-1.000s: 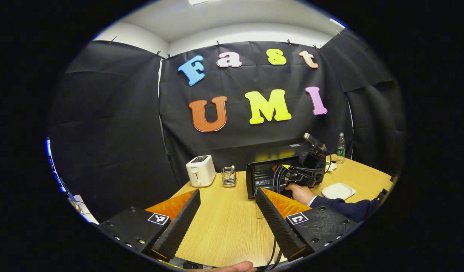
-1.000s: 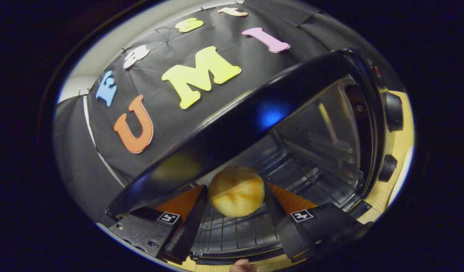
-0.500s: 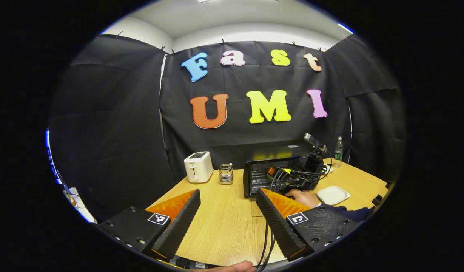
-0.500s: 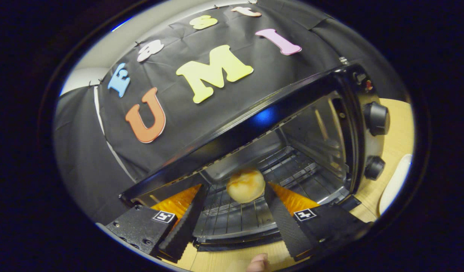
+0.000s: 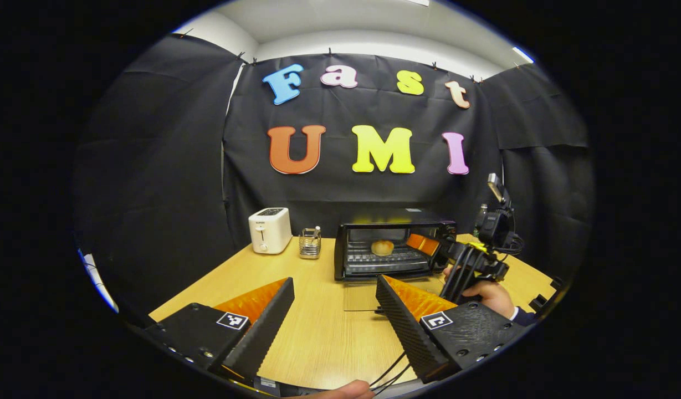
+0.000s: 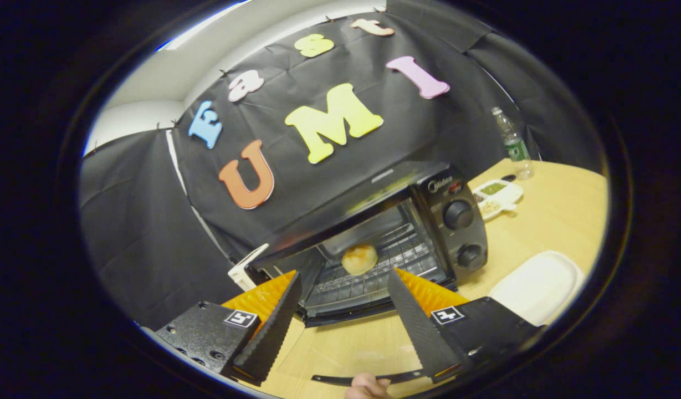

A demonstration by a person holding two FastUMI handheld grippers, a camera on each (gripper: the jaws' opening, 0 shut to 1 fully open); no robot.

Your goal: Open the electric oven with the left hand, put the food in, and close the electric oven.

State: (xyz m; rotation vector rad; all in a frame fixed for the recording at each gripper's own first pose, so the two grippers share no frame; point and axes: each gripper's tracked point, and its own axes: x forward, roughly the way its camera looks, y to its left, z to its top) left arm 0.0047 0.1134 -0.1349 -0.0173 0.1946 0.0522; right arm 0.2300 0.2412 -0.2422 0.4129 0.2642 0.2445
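Round golden bun on the wire rack inside the boxy black oven, glass door down, pale wood-grain bench, left claw wide and empty, right claw wide and empty before the oven

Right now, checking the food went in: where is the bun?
In the left gripper view the bun sits on the rack inside the open oven, right of the toaster.

Black cloth drapes the booth's walls behind a pale wooden desk, beneath a white ceiling.
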